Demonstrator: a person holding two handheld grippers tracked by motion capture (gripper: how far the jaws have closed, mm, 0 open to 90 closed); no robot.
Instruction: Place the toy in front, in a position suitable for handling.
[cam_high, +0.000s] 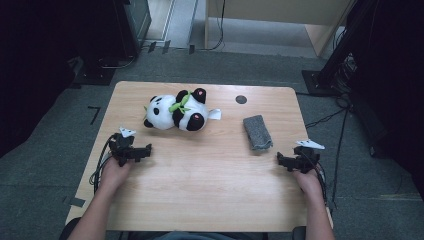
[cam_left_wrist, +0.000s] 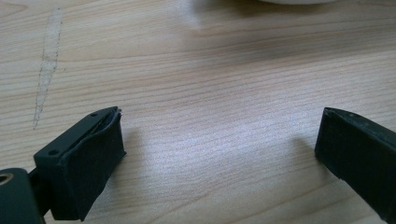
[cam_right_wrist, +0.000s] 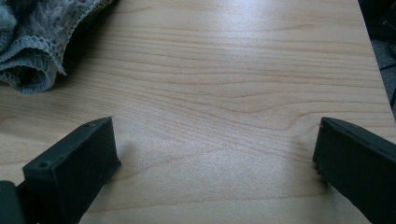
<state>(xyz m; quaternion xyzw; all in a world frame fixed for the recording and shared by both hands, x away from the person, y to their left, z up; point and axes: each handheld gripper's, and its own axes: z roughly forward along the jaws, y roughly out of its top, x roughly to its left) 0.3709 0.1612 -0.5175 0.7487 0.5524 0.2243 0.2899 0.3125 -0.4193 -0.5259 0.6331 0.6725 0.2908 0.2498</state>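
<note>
Claws rest wide open and empty on the counter (cam_high: 210, 170), the left claw (cam_high: 148, 148) just short of the panda (cam_high: 175, 112) lying crosswise ahead of it, the right claw (cam_high: 280, 160) nearest the folded grey cloth (cam_high: 257, 132).

Bright, soft light from above; dark surroundings, slightly blurry.

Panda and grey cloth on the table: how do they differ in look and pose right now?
The plush panda is black and white with a green bow, bulky, lying on its side toward the far left. The grey cloth is one colour, folded flat, lying toward the right. Both rest untouched on the wooden table, with neither gripper holding them.
</note>
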